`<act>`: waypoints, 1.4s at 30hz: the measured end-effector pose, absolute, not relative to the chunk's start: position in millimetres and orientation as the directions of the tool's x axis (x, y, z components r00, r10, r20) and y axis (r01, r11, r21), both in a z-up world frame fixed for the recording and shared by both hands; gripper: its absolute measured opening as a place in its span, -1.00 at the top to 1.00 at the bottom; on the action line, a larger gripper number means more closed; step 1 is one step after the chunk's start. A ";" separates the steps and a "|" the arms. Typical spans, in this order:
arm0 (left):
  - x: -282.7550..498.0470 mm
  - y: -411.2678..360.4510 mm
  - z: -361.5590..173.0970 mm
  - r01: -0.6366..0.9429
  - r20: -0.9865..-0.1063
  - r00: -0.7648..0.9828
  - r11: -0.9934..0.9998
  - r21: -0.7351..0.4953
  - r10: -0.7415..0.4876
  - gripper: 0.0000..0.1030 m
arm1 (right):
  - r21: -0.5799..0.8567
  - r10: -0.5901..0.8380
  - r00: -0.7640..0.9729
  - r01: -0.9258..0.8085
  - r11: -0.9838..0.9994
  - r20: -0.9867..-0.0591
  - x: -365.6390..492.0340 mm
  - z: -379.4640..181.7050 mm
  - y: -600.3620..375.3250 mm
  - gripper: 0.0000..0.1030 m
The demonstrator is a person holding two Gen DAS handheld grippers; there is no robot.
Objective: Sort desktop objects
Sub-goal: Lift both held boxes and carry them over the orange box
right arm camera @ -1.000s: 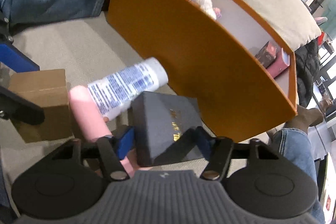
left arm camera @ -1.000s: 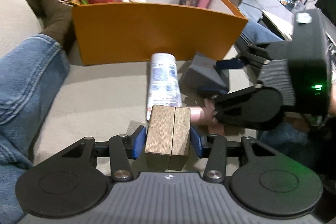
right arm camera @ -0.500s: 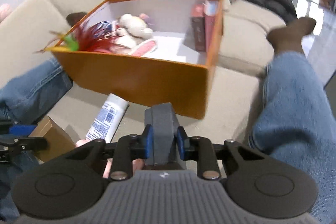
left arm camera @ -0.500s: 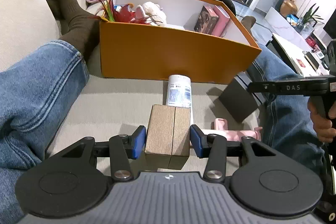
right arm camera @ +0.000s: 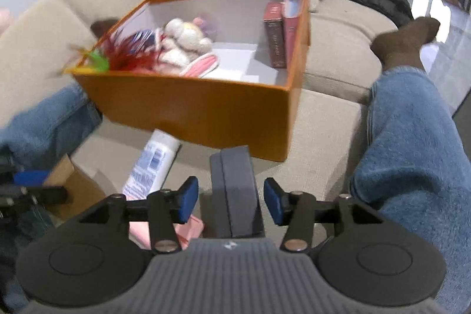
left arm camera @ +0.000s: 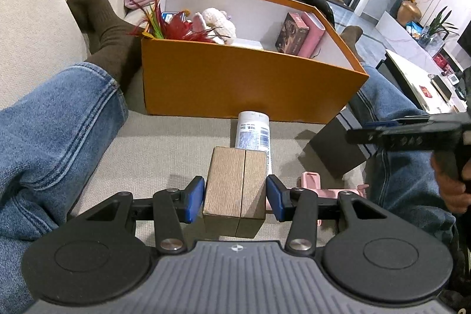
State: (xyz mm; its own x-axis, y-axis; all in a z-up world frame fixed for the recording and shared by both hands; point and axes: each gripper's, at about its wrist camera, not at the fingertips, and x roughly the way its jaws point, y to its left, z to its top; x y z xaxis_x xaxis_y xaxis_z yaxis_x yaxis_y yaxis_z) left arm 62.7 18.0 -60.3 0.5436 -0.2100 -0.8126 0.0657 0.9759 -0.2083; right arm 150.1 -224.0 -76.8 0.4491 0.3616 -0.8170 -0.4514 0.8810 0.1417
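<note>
Left gripper (left arm camera: 235,197) clamps brown box (left arm camera: 234,187), lower centre. Right gripper (right arm camera: 230,200) jaws just reopened, pads clear of grey box (right arm camera: 234,190) between them, on sofa (right arm camera: 323,137) beside orange bin (right arm camera: 206,108).

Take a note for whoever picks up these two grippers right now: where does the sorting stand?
Left gripper: shut on the brown box, held in front of the orange box.
Right gripper: jaws have just been opening; the gray box stands between the pads, with gaps on both sides.
Done: plush toy, red feathers and two upright books are in the orange box.
Left: brown box, gray box, white tube and a pink item, the last two lying on the sofa in front of the orange box.
</note>
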 end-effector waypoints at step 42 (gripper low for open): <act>280.2 -5.5 -47.3 0.094 -0.768 0.596 0.970 -0.225 -0.236 -0.02 | 0.187 0.343 0.548 -0.322 0.928 -0.763 320.1 -76.0 -162.1 0.30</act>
